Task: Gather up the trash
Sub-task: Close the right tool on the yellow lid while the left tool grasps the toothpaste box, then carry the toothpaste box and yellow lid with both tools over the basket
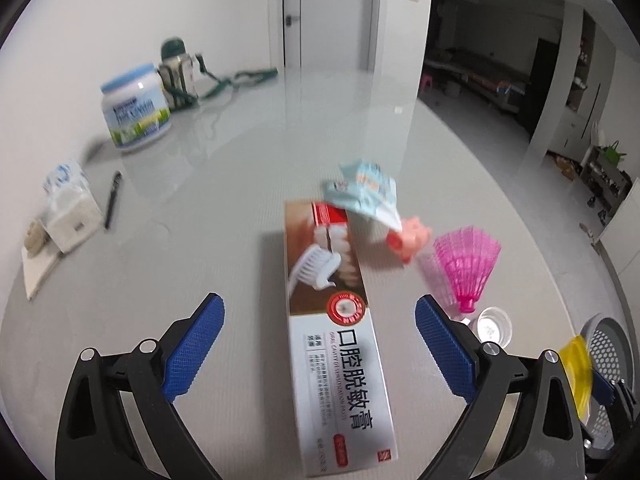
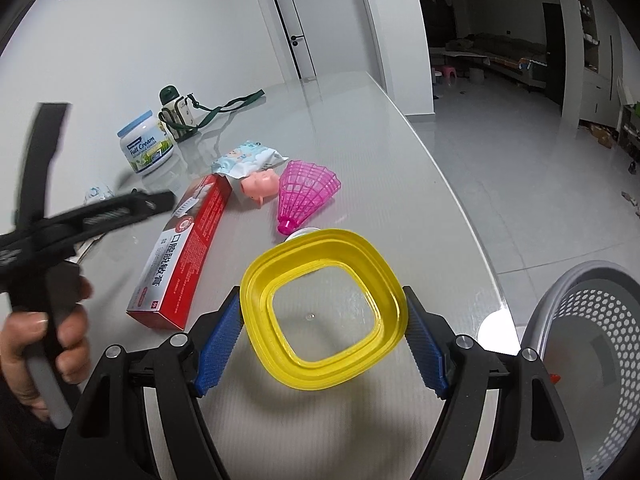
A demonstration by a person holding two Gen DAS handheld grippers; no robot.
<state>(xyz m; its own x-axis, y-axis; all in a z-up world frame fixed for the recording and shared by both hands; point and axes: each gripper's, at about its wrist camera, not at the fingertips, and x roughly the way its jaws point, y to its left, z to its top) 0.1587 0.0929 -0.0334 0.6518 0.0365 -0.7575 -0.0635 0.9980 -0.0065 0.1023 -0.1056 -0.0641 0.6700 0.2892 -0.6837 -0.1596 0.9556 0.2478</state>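
Right gripper (image 2: 324,334): blue ribbed pads pinching a square yellow plastic lid with clear centre (image 2: 325,308) by 2 opposite edges, held above the glossy grey table (image 2: 360,128). Perforated grey-and-white plastic bin (image 2: 592,344) just off the table's right edge, below and right of the lid. Probably the drop point.

Left gripper (image 1: 318,348): jaws spread wide, straddling the long white-and-red cardboard toothpaste box (image 1: 336,344), which lies flat on the table, pads clear of both long sides. View motion-blurred.

Other trash on the table beyond the box: crumpled pale-blue printed wrapper (image 1: 362,192) resting on the box's far end, small pink plastic pig toy (image 1: 412,240) just beside it, magenta plastic shuttlecock skirt (image 1: 466,268), small clear plastic cup (image 1: 494,326) near the shuttlecock's base.

Risks, as judged:
- Lid gripped on thin rims only; could pivot or slip between pads if tilted on the way to the bin, landing on table or floor.
- Release too early: lid strikes bin rim, bounces out.
- Box closing off-centre or skewed: cardboard twists, slides out, or crushes.
- Lifting the box likely drags or tips the wrapper, nudging the pig toy toward the edge.
- 2 grippers close together; collision possible near the bin.
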